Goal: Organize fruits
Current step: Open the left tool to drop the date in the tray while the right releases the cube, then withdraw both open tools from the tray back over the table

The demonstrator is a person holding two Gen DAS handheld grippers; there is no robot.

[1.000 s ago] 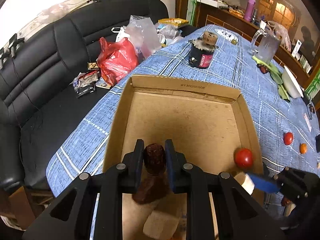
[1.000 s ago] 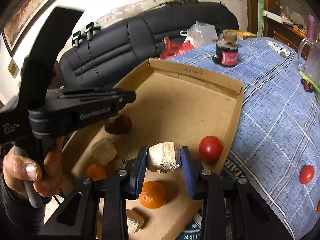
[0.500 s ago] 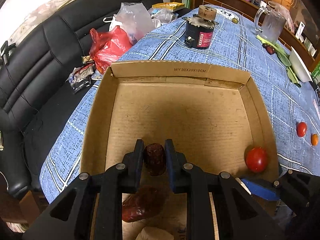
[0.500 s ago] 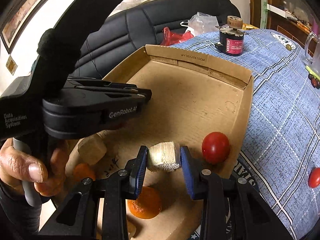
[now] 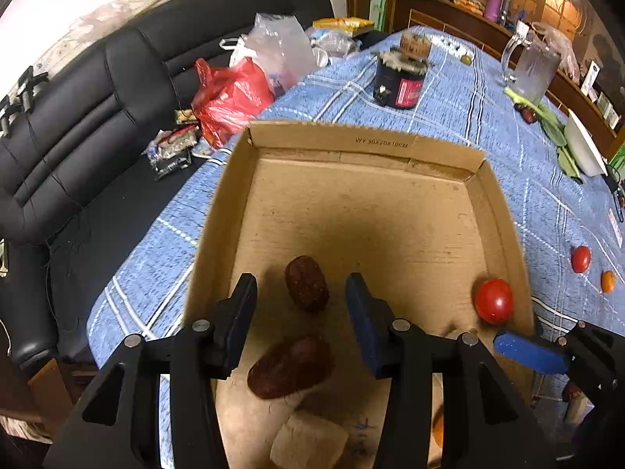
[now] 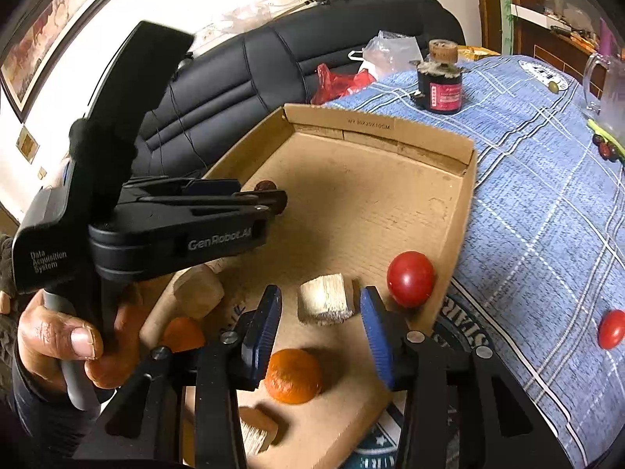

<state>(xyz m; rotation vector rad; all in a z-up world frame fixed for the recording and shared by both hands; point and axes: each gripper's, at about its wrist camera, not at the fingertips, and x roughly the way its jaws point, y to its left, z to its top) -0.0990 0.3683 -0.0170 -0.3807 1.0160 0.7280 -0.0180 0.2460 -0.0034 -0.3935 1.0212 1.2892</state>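
Note:
An open cardboard box [image 5: 504, 211] lies on the blue checked tablecloth. My left gripper [image 5: 300, 285] hangs over its near left part, jaws opening; a dark red date [image 5: 306, 288] lies free on the box floor between them. A second date [image 5: 289, 367] and a pale block [image 5: 308, 443] lie nearer. My right gripper [image 6: 320, 293] is over the near right part, jaws opening around a pale fibrous block [image 6: 326, 305] that no pad presses. A red tomato [image 6: 410, 284] and an orange [image 6: 293, 376] lie beside it. A hand holds the left gripper [image 6: 273, 199].
A small red tomato [image 5: 581, 258] and a small orange fruit [image 5: 608, 280] lie on the cloth right of the box. Beyond the box stand a black jar [image 5: 402, 82] and a glass jug [image 5: 535, 70]. A black sofa with a red bag [image 5: 230, 97] is at left.
Both grippers have gone from shut to open. The date left the left pads and lies on the box floor; the pale block is free of the right pads.

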